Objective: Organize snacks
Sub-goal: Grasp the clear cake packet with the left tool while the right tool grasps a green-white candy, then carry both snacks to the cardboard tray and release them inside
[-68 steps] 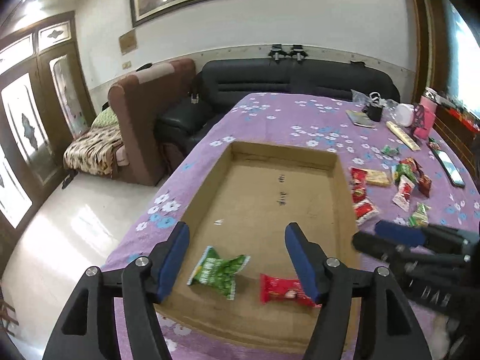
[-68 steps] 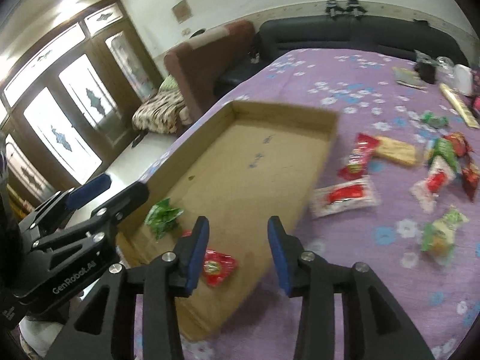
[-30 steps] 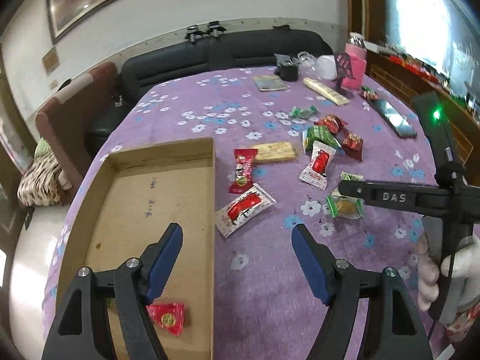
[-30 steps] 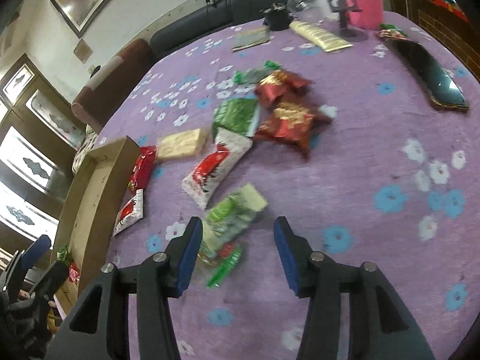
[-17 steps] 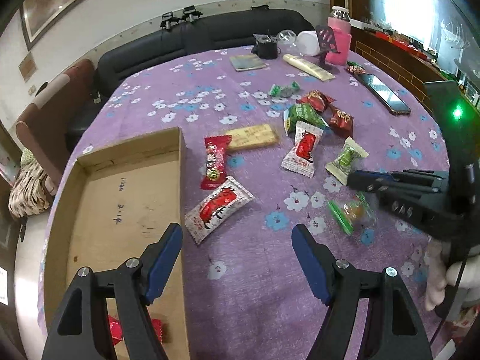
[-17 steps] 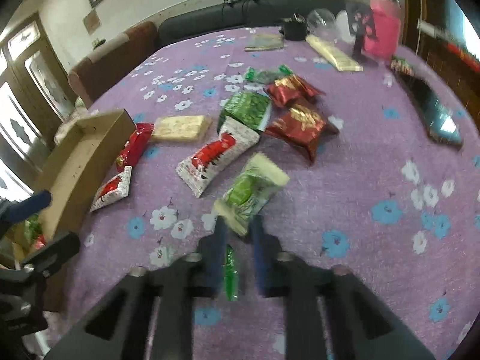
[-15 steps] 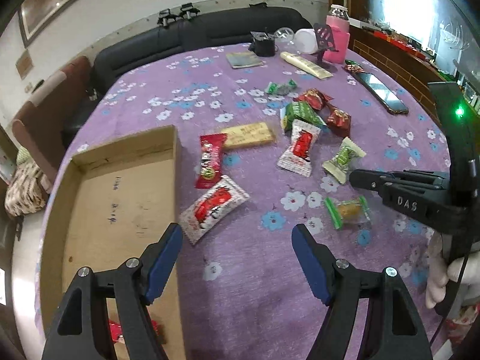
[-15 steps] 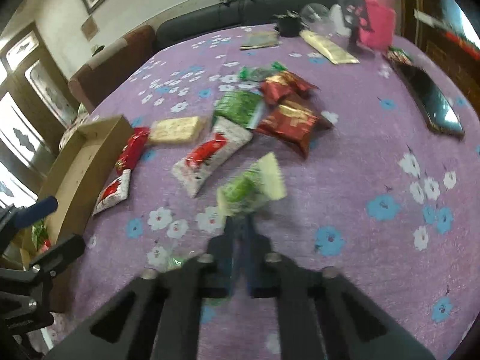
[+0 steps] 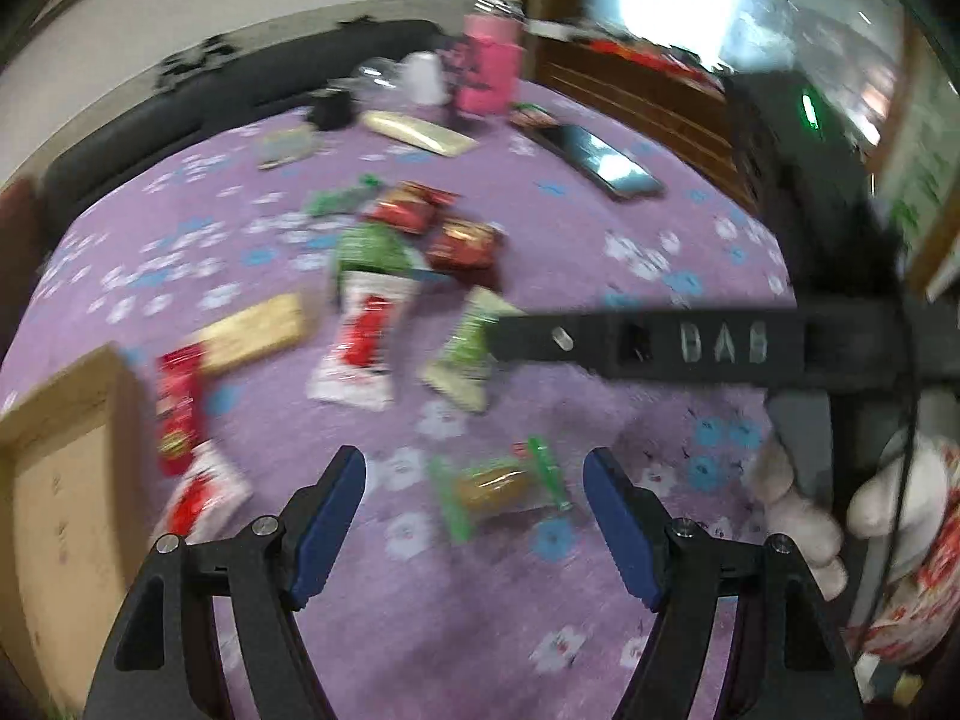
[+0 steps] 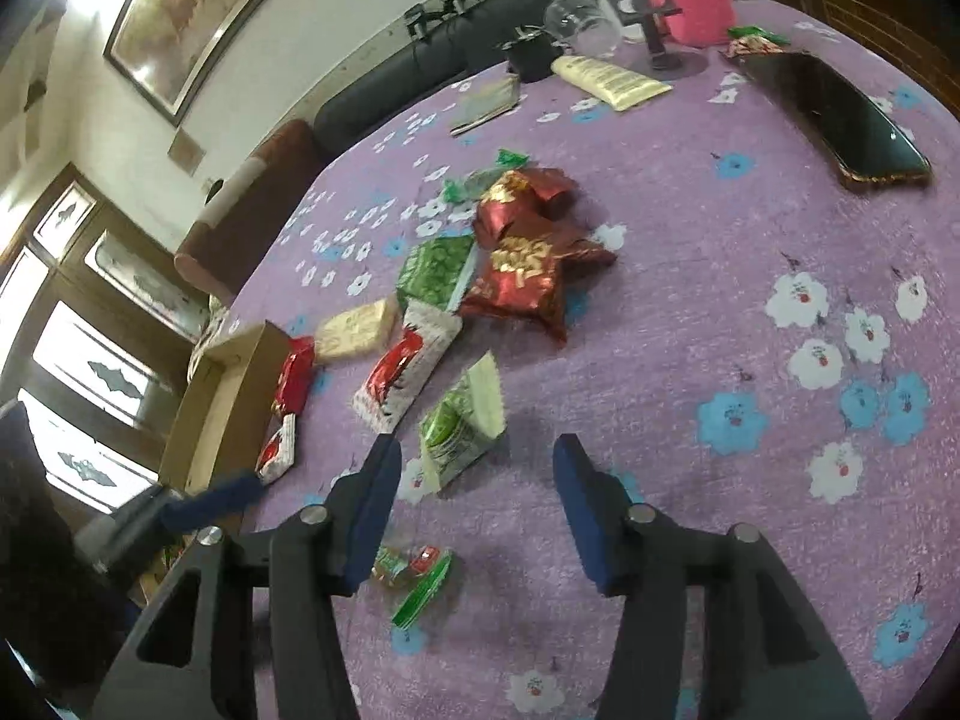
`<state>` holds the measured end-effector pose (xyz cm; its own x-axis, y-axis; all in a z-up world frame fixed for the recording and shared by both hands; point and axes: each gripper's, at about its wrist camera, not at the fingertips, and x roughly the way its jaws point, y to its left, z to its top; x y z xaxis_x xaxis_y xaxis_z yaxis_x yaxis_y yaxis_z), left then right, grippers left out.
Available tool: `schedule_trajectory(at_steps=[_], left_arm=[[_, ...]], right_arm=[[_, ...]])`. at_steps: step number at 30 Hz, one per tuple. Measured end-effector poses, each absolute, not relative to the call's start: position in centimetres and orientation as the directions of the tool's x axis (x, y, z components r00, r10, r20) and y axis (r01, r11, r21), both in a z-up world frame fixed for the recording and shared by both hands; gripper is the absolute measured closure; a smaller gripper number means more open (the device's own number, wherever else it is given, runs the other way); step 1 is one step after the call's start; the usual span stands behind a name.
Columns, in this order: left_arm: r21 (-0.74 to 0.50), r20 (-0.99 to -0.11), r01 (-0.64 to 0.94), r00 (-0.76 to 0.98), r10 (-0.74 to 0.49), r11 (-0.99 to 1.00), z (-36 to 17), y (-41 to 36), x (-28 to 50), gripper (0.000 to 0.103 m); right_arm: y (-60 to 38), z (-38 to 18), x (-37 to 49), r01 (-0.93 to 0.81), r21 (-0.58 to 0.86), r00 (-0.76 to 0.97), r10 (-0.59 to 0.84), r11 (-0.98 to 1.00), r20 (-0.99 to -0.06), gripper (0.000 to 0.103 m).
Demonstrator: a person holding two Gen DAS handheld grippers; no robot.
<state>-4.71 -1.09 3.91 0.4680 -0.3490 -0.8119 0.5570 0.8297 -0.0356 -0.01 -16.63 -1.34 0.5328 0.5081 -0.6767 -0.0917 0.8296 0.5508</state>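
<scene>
Several snack packets lie scattered on the purple flowered tablecloth (image 10: 690, 312). My left gripper (image 9: 474, 516) is open, its jaws either side of a small clear green-edged packet (image 9: 498, 489) on the cloth. My right gripper (image 10: 477, 495) is open and empty, just in front of a green and white packet (image 10: 465, 420); the clear green-edged packet (image 10: 417, 576) lies under its left finger. Its arm shows in the left wrist view (image 9: 660, 342), reaching over the green and white packet (image 9: 465, 348). The cardboard tray (image 10: 216, 402) stands at the left.
Red foil bags (image 10: 528, 258), a green bag (image 10: 435, 267), a yellow bar (image 10: 354, 330) and red-white packets (image 10: 402, 372) lie mid-table. A phone (image 10: 834, 120), a pink bottle (image 9: 489, 69), a glass (image 10: 579, 21) and a cream tube (image 10: 609, 81) stand at the far side.
My right gripper was shut on the green and white packet, and now it is open with the packet on the cloth. My left gripper has swung right, from the tray to the clear green-edged packet.
</scene>
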Motion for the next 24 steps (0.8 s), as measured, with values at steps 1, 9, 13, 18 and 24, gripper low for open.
schedule_trajectory(at_steps=[1, 9, 13, 18, 24], left_arm=[[-0.018, -0.819, 0.574, 0.461, -0.34, 0.819, 3.5, -1.7, -4.6, 0.028], [-0.005, -0.832, 0.576, 0.451, -0.323, 0.818, 2.6, -2.9, -5.3, 0.067], [-0.048, -0.814, 0.526, 0.472, -0.338, 0.849, 3.4, -1.0, -5.9, 0.068], [-0.085, -0.803, 0.482, 0.485, -0.346, 0.872, 3.6, 0.9, -6.5, 0.068], [-0.127, -0.785, 0.436, 0.505, -0.358, 0.891, 3.7, 3.4, -7.4, 0.068]], right_arm=[[-17.0, -1.4, 0.0, -0.077, 0.561, 0.539, 0.508, 0.824, -0.672, 0.051], [-16.6, -1.4, 0.4, -0.077, 0.533, 0.543, 0.484, 0.842, -0.686, 0.053], [-15.4, -1.1, 0.9, -0.083, 0.492, 0.528, 0.457, 0.866, -0.716, 0.053], [-12.8, -0.9, 1.8, -0.077, 0.377, 0.516, 0.36, 0.923, -0.777, 0.053], [-11.0, -0.8, 1.9, -0.063, 0.235, 0.549, 0.23, 0.97, -0.803, 0.076]])
